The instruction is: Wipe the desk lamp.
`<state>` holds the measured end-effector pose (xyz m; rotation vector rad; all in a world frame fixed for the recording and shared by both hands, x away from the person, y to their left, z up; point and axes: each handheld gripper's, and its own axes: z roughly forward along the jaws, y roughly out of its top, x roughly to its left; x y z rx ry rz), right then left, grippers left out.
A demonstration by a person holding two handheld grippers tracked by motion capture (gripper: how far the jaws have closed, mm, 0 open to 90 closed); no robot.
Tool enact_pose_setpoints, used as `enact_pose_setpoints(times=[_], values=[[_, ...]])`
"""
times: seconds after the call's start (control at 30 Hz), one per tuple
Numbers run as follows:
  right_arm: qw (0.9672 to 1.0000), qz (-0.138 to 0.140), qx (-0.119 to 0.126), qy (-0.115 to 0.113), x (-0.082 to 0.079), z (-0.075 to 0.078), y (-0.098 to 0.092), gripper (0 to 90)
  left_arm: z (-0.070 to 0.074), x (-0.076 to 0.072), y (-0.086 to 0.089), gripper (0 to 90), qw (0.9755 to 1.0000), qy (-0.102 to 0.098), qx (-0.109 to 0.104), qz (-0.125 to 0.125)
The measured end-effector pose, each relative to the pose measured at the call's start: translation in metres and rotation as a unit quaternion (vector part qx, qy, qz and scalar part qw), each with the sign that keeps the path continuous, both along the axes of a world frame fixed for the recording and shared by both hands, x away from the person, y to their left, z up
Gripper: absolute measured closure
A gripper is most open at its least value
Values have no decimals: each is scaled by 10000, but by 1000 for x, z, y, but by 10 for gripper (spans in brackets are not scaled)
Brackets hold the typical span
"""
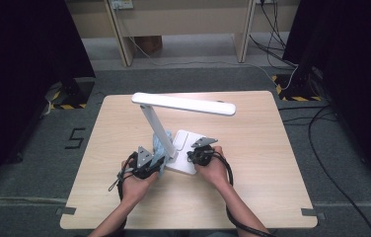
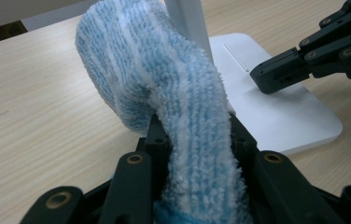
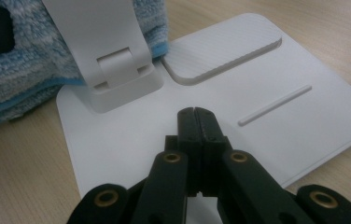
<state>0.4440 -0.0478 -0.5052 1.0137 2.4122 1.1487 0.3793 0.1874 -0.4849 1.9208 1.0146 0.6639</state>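
Observation:
A white desk lamp stands mid-table, its flat base [image 1: 186, 148] near the person's hands and its long head [image 1: 183, 103] level above. My left gripper [image 2: 192, 126] is shut on a fluffy blue-and-white striped cloth [image 2: 150, 70], which bulges up against the lamp's stem [image 2: 187, 18]. In the high view the left gripper [image 1: 155, 159] sits just left of the stem with the cloth [image 1: 159, 143] pressed to it. My right gripper [image 3: 195, 116] is shut with nothing between its jaws, its tips resting over the lamp base [image 3: 276, 121]. The right gripper [image 1: 196, 153] is at the base's near edge.
The light wooden table [image 1: 252, 163] has free room on both sides of the lamp. Black cables [image 1: 321, 148] trail over the grey floor at the right. Wooden furniture legs [image 1: 124, 39] stand beyond the table.

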Motion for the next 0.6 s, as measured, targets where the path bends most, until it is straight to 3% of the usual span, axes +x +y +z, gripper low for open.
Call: enact_pose_setpoints(times=[0.37, 0.6], values=[[10000, -12, 3, 0, 0, 0, 0, 900, -6, 0, 1, 685, 9997, 198, -76, -117], [10000, -17, 12, -4, 0, 0, 0, 900, -8, -1, 0, 685, 9996, 232, -8, -178]])
